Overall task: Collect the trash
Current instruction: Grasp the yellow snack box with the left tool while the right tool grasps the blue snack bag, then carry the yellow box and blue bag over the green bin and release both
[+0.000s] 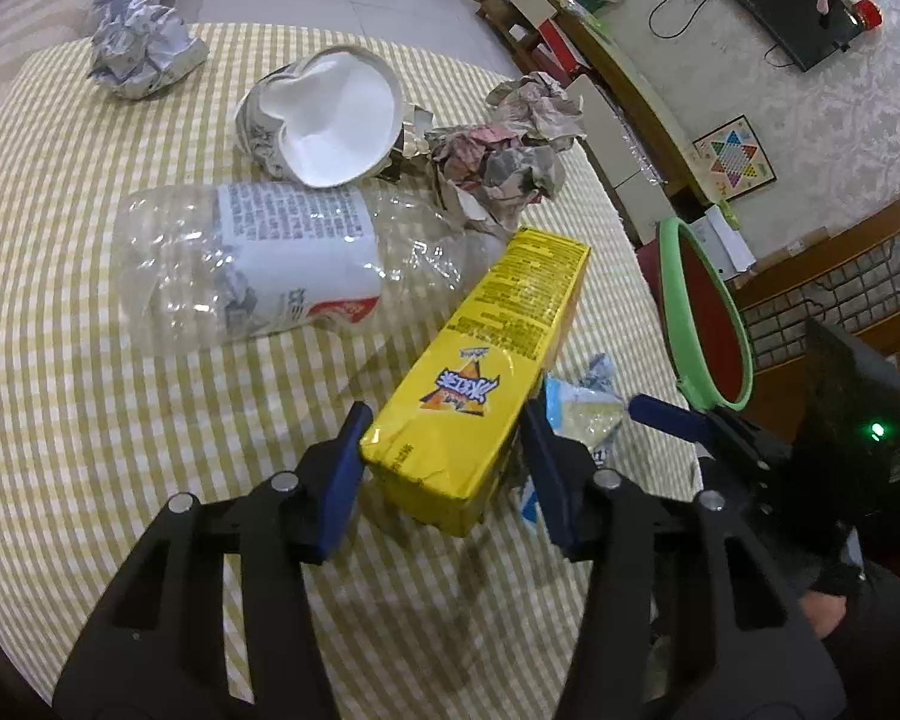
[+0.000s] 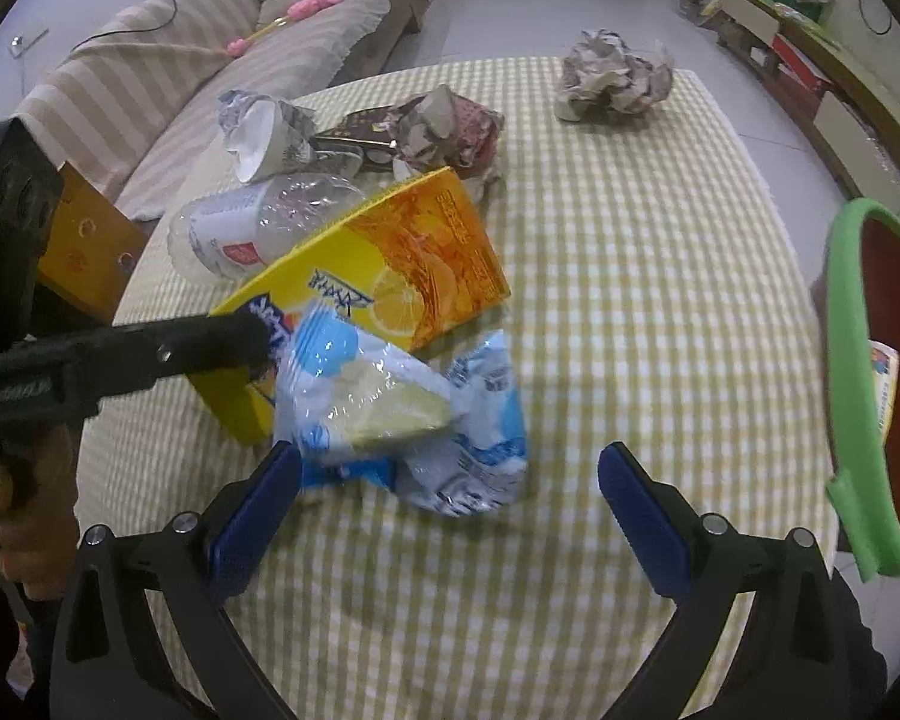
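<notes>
Left wrist view: left gripper (image 1: 444, 441) is clamping the near end of the yellow box (image 1: 480, 372), long axis pointing away toward crumpled paper (image 1: 498, 162) on the checked tablecloth (image 1: 120, 420). Right gripper (image 2: 450, 480) is hanging open beside a blue wrapper (image 2: 402, 414).

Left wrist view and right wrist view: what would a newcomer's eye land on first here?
The yellow snack box between the left tool's blue fingers, lying on the checked tablecloth. Beside it lies a crinkled blue-and-white wrapper, in front of the wide-open right tool. At the table's right edge is the green-rimmed bin.
</notes>
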Tool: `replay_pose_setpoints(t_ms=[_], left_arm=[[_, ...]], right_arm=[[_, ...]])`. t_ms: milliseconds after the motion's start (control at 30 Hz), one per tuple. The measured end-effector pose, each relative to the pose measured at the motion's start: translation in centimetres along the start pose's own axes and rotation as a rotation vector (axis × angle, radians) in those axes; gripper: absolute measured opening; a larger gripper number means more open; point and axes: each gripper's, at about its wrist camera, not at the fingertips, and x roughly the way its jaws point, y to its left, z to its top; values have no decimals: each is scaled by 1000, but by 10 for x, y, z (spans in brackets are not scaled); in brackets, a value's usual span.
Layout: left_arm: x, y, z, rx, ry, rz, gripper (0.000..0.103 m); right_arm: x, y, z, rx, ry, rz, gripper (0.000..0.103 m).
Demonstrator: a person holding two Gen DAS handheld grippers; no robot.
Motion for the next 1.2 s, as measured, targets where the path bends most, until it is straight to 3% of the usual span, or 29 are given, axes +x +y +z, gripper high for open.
replay_pose_setpoints(t_ms=[200, 267, 300, 333, 567, 767, 967, 1200], left_arm=[[-6, 5, -11, 0, 8, -2, 45], [-4, 5, -13, -5, 8, -1, 44], [-6, 5, -15, -11, 4, -2, 44], [-7, 5, -16, -15, 0, -2, 44], [-28, 0, -28, -2, -38, 27, 42], [-49, -16, -32, 12, -84, 68, 42], [-80, -37, -38, 44, -147, 191, 42], [-102, -70, -38, 90, -192, 277, 42]], right_arm=[[11, 6, 4, -23, 34, 53, 63], [11, 10, 4, -36, 41, 58, 48], [11, 11, 4, -41, 46, 58, 36], [11, 13, 4, -43, 50, 53, 11], [-2, 6, -5, -25, 49, 70, 7], [-39, 0, -15, -25, -3, 80, 6], [-80, -1, -17, -23, -73, 85, 6], [-117, 1, -18, -24, -143, 87, 6]])
